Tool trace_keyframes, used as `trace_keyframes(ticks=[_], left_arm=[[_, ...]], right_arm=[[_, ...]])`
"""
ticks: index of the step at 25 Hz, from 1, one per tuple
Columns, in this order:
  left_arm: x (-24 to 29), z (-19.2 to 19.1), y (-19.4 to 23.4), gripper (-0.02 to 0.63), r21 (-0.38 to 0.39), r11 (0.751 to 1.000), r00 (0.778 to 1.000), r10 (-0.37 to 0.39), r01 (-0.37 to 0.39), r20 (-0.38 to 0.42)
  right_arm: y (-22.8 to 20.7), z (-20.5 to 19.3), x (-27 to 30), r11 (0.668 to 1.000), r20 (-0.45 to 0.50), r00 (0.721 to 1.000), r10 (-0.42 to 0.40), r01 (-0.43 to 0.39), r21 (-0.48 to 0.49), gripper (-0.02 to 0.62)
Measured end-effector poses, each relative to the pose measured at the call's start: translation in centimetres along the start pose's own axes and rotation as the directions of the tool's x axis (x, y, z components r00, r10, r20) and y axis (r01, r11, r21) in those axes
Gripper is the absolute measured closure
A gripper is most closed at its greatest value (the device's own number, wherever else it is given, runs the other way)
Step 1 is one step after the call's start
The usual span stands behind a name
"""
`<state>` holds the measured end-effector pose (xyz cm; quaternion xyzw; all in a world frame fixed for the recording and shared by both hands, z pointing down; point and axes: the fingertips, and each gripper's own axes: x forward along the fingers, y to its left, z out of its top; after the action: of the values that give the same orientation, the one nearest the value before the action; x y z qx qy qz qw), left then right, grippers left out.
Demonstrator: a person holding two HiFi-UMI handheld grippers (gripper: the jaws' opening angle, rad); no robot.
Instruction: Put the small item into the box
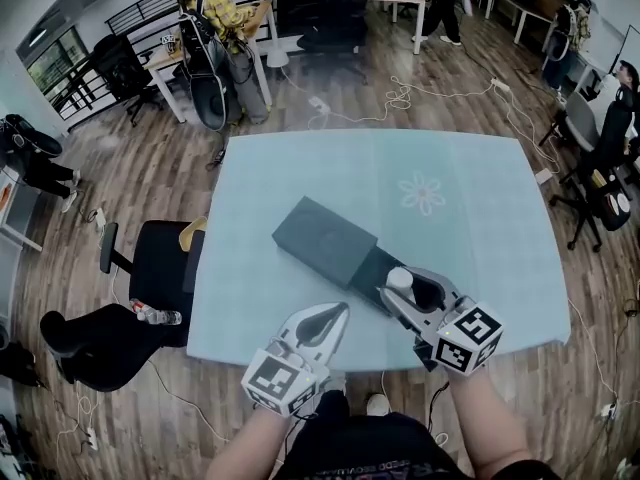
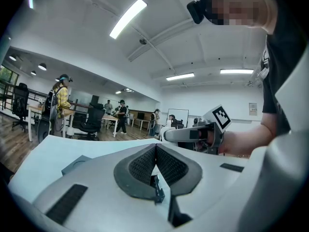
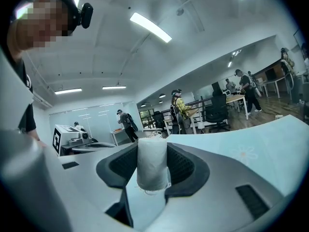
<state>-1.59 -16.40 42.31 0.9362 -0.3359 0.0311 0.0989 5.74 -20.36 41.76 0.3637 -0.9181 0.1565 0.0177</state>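
Note:
A dark grey box (image 1: 322, 236) lies slantwise in the middle of the pale blue table (image 1: 300, 168), its darker open part (image 1: 368, 268) pulled out toward me. My right gripper (image 1: 408, 293) hovers at that open end, shut on a small white cylinder (image 1: 399, 278). In the right gripper view the white cylinder (image 3: 152, 166) stands upright, pinched between the ribbed pads (image 3: 181, 166). My left gripper (image 1: 338, 313) is just left of it near the table's front edge. Its jaws (image 2: 155, 149) meet at the tips with nothing between them. A corner of the box (image 2: 77, 164) shows at left in the left gripper view.
A flower print (image 1: 422, 193) marks the cloth at the back right. A black office chair (image 1: 150, 268) stands against the table's left edge. Beyond the table are desks, more chairs, standing people and cables on the wooden floor (image 1: 400, 96).

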Motion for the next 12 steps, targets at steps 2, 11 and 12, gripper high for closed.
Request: trace_keyframes(ticks=[2, 11, 12], left_arm=[[0.6, -0.2, 0.7, 0.572, -0.005, 1.0, 1.0, -0.009, 0.009, -0.004], [2.9, -1.7, 2.6, 0.572, -0.028, 0.998, 0.998, -0.062, 0.061, -0.025], [3.2, -2.1, 2.7, 0.572, -0.024, 0.997, 0.997, -0.068, 0.067, -0.03]], right_arm=[[-0.9, -0.3, 0.6, 1.0, -0.015, 1.0, -0.016, 0.016, 0.004, 0.4], [-4.1, -2.8, 3.0, 0.997, -0.095, 0.993, -0.064, 0.067, 0.025, 0.4], [-4.4, -3.2, 3.2, 0.997, -0.103, 0.992, -0.067, 0.07, 0.028, 0.4]])
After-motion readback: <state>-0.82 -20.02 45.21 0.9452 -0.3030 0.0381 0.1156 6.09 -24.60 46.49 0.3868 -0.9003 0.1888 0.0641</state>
